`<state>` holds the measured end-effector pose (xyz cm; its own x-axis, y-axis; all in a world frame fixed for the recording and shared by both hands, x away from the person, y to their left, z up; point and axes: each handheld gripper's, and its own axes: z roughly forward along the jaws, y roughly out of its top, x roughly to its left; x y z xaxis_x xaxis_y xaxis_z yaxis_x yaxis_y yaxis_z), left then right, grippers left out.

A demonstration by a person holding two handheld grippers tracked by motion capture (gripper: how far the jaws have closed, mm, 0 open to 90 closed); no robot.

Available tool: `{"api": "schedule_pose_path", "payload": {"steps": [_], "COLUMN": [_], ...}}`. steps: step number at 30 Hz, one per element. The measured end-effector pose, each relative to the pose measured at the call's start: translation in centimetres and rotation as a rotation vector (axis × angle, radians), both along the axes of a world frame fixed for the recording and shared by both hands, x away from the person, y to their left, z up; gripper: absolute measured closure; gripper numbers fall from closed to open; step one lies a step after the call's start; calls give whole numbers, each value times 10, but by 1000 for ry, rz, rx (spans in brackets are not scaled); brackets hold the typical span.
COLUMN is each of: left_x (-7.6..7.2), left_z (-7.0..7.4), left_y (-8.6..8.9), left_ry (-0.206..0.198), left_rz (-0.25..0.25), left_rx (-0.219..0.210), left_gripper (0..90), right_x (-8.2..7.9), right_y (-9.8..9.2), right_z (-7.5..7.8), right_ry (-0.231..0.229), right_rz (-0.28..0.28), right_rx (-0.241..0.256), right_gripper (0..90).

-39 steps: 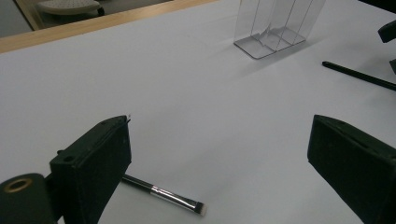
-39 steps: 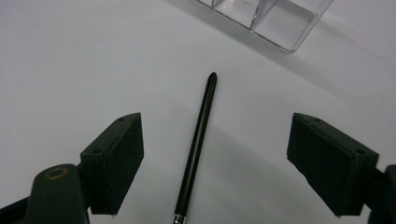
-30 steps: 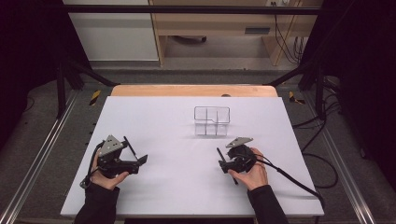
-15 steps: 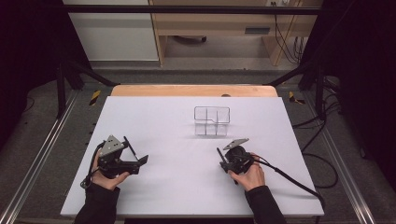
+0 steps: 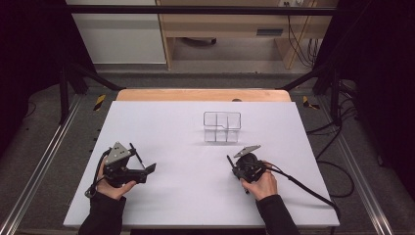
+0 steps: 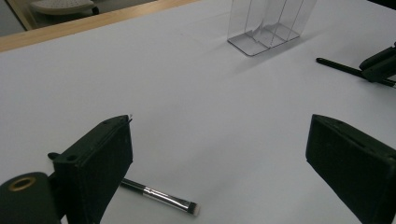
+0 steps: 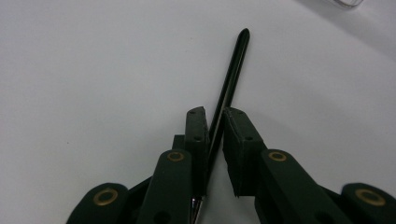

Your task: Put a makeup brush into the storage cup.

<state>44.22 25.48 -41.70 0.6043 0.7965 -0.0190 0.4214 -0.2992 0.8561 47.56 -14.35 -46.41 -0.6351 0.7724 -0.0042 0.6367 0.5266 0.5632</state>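
Currently right gripper [image 7: 215, 126] clamps black brush handle [image 7: 231, 79] off-centre; left gripper [image 6: 219, 163] jaws apart; brush may pivot and slip.

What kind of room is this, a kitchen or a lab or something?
Most likely a lab or workshop set up for recording hand work. A white table stands inside a dark metal frame, cables hang by a workbench behind, and a person holds a gripper in each hand.
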Motion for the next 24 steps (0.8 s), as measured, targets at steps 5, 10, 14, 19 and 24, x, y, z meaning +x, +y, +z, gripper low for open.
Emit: {"api": "schedule_pose_path", "payload": {"steps": [5, 10, 14, 19, 24], "left_x": [0, 0, 0, 0, 1], "left_z": [0, -1, -1, -2, -2], "left_y": [0, -2, -2, -3, -3], "left_ry": [1, 3, 4, 5, 9], "left_rz": [-1, -6, -8, -11, -13], "left_rx": [1, 10, 11, 16, 21], "left_gripper": [68, 69, 70, 72, 72], "right_x": [0, 1, 2, 3, 3], "right_y": [0, -1, -2, -3, -2], "right_z": [1, 1, 1, 1, 1], "right_ry": [10, -1, -8, -2, -7], "right_rz": [-6, 3, 12, 13, 18], "right_rx": [-1, -18, -22, -15, -19], "right_gripper": [813, 832, 841, 841, 788]}}
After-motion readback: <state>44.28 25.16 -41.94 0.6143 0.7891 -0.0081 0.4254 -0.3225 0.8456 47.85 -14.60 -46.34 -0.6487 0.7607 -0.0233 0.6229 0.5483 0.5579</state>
